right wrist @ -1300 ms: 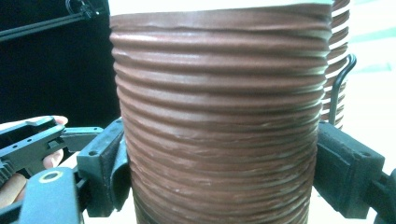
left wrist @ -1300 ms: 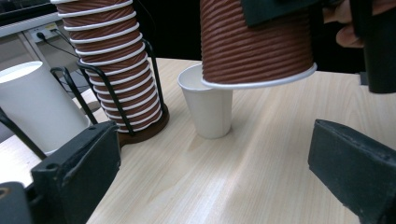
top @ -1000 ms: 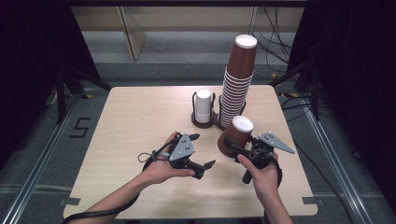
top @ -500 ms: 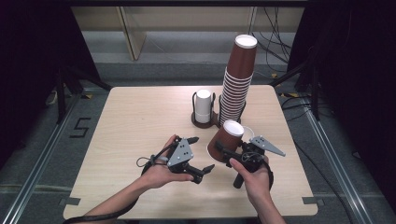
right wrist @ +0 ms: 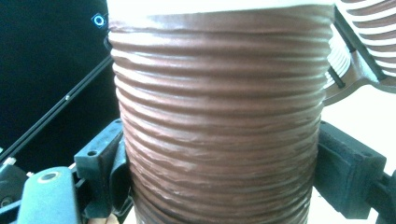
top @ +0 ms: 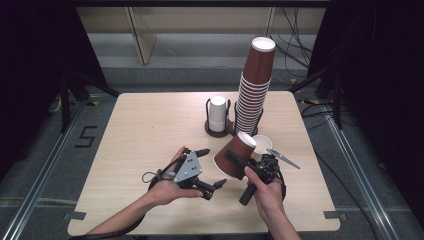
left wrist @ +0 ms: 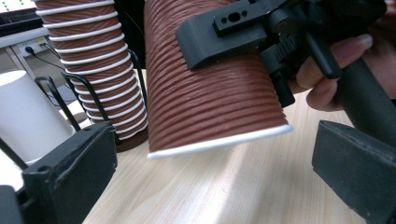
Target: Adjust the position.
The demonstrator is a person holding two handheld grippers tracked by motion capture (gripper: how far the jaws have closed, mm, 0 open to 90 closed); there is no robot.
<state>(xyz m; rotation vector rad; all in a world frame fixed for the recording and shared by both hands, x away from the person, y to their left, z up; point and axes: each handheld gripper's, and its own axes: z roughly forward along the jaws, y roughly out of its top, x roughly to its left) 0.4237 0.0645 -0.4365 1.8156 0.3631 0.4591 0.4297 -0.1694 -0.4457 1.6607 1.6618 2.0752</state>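
My right gripper (top: 236,161) is shut on a brown ribbed paper cup (top: 233,155), its pads pressing both sides of the wall (right wrist: 215,116). The cup is held tilted just above the table, base up and to the right, white rim down and to the left. My left gripper (top: 212,168) stands open just left of that rim, touching nothing. In the left gripper view the cup (left wrist: 210,98) hangs beyond the open left gripper (left wrist: 210,186), and one of the right gripper's fingers (left wrist: 229,32) lies across it.
A tall stack of brown cups (top: 255,90) stands at the back right of the wooden table (top: 140,125). Beside it a white cup (top: 217,114) sits in a black wire holder. Another white cup (top: 261,144) lies behind my right hand.
My right hand has come down and to the left with the brown cup and tipped it, bringing its rim close to the left gripper. The left gripper has barely shifted.
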